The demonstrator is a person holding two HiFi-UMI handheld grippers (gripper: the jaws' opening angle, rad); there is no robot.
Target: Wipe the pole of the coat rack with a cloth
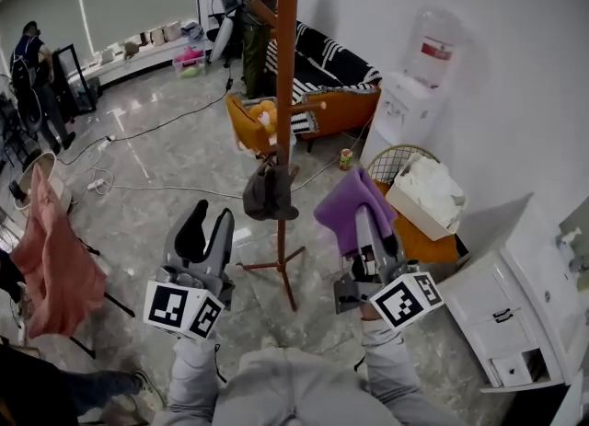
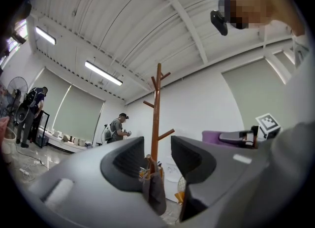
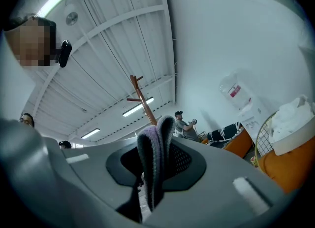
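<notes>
The right gripper (image 1: 363, 222) has its fingers clamped on a fold of the purple cloth (image 1: 346, 200), which looks soft, light and limp and drapes over the fingertips. The left gripper (image 1: 209, 224) has its fingers apart and holds nothing. The stiff wooden pole (image 1: 286, 102) stands ahead of both, untouched; it may tip if pushed hard.

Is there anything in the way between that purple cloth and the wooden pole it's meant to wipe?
Nothing visible fills the gap between the purple cloth, clamped in the right gripper, and the pole. But a dark grey bag hangs low on the pole and covers a stretch of it.
</notes>
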